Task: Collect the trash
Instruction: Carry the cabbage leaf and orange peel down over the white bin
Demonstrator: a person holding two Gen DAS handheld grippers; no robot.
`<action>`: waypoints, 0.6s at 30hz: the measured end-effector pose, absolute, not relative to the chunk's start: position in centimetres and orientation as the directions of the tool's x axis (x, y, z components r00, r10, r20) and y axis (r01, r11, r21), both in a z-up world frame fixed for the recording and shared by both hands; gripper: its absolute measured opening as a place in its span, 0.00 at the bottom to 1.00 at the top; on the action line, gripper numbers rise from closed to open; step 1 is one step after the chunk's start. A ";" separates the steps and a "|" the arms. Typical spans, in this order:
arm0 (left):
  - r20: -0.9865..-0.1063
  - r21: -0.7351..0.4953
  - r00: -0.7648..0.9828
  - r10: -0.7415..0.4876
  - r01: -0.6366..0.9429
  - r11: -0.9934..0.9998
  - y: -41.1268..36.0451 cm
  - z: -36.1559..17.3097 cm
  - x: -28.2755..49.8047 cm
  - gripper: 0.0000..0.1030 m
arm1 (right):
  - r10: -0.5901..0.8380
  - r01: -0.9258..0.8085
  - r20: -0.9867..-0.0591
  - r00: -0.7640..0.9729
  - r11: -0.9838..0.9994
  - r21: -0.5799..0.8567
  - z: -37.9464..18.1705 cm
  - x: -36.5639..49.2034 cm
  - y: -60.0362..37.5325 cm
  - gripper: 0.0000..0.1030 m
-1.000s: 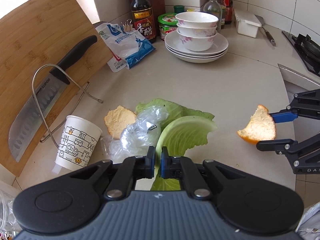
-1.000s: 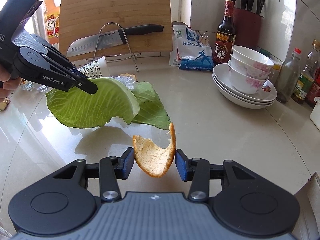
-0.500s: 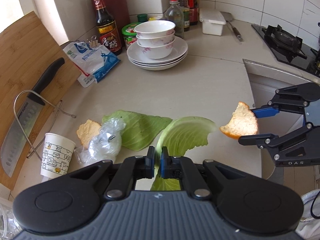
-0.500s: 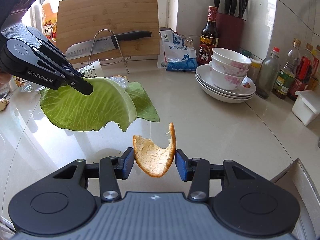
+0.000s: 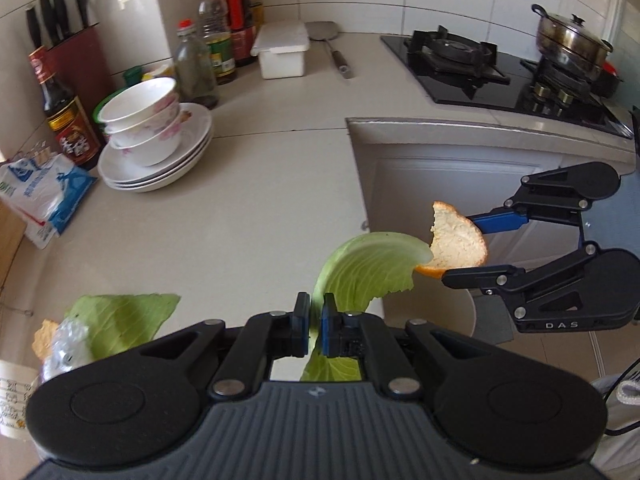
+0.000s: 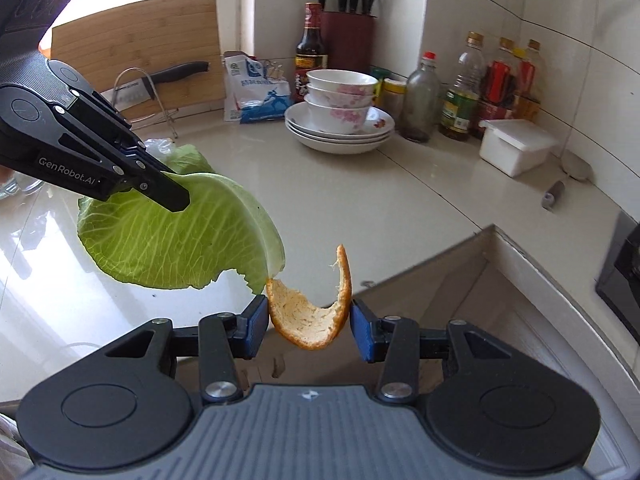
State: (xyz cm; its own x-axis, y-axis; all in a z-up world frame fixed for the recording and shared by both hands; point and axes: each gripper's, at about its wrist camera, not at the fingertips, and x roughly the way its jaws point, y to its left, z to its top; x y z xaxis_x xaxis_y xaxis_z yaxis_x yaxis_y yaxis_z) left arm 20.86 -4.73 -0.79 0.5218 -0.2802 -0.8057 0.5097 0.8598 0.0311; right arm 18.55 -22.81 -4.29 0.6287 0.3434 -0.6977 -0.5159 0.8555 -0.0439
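Observation:
My left gripper [image 5: 315,312] is shut on a pale green cabbage leaf [image 5: 372,268], which hangs in the air over the counter's edge. In the right wrist view the same gripper [image 6: 176,200] pinches the leaf [image 6: 180,240] from the upper left. My right gripper [image 6: 308,320] is shut on a curled orange peel [image 6: 308,316] that touches the leaf's tip. From the left wrist, the right gripper [image 5: 466,250] and peel [image 5: 456,240] sit just past the edge. A second cabbage leaf [image 5: 120,320], another peel [image 5: 42,338], crumpled plastic [image 5: 66,352] and a paper cup [image 5: 12,400] lie on the counter.
Stacked bowls on plates [image 5: 152,136], bottles [image 5: 200,60] and a white box [image 5: 282,50] stand along the wall. A gas stove [image 5: 500,72] with a pot [image 5: 572,40] is at the far right. The counter edge [image 5: 356,160] drops to a cabinet front; a pale round container [image 5: 444,312] shows below.
Both grippers have swung right, away from the pile of trash, carrying the leaf and the peel to the counter's edge. The leaf and peel now touch.

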 end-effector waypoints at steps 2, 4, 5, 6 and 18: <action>-0.807 0.020 0.505 -0.307 0.543 0.840 -6.3 -1.1 21.1 0.03 | 0.311 -0.474 -0.701 0.641 0.880 -0.043 -4.4 17.9 -24.5 0.48; -0.808 0.010 0.488 -0.331 0.572 0.820 -8.0 -1.4 21.4 0.03 | 0.280 -0.434 -0.705 0.652 0.900 -0.045 -4.6 17.3 -25.9 0.48; -0.808 0.003 0.478 -0.343 0.586 0.810 -8.8 -1.5 21.5 0.03 | 0.263 -0.412 -0.706 0.658 0.910 -0.046 -4.7 16.9 -26.8 0.48; -0.809 -0.003 0.469 -0.353 0.598 0.802 -9.6 -1.7 21.7 0.03 | 0.248 -0.393 -0.706 0.663 0.918 -0.047 -4.8 16.6 -27.4 0.48; -0.828 -0.053 0.379 -0.414 0.682 0.730 -18.2 -5.3 23.4 0.03 | 0.136 -0.215 -0.767 0.627 0.977 -0.003 -10.6 15.3 -34.8 0.48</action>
State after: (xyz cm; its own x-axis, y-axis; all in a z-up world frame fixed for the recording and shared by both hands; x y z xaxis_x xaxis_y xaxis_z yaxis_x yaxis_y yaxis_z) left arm 23.39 -18.20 -5.30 0.3785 -0.4137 -0.8280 0.6819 0.7295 -0.0528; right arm 15.28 -34.76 -10.61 0.6271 0.1357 -0.7670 -0.2155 0.9765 -0.0034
